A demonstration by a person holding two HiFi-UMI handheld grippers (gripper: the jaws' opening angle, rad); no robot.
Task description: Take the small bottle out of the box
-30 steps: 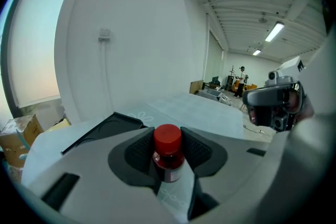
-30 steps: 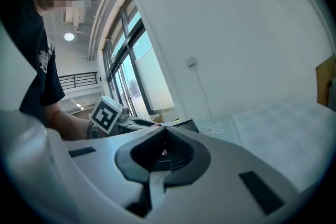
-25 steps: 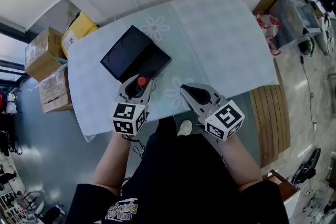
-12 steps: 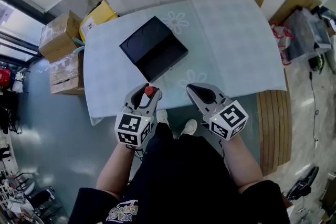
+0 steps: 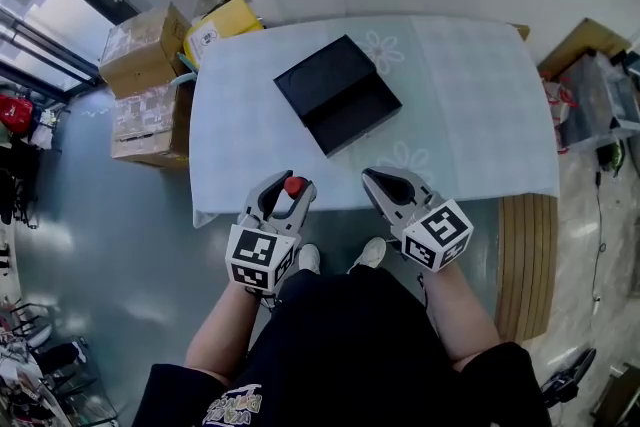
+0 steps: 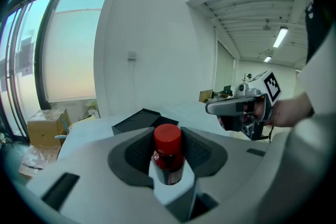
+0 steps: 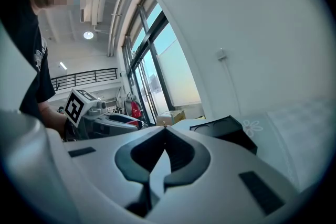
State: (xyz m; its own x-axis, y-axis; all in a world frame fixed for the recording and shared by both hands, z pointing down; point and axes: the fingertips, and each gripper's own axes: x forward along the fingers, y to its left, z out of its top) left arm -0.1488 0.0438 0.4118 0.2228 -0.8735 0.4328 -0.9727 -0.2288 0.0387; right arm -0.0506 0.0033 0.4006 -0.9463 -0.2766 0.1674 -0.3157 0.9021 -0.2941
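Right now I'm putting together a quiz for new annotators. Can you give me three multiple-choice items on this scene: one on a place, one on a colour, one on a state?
1. Relative to the black box, where is the small bottle?
A inside it
B out of it, between the left gripper's jaws
C under it

2. What colour is the bottle's cap?
A red
B blue
C white

3. How do the right gripper's jaws stand?
A wide apart
B closed on the bottle
C together, nothing between them

Answers:
1 B: the left gripper view shows the bottle clamped upright in its jaws, with the box behind it on the table.
2 A: the cap is plainly red in both views.
3 C: the right gripper view shows the jaw tips meeting with nothing between them.
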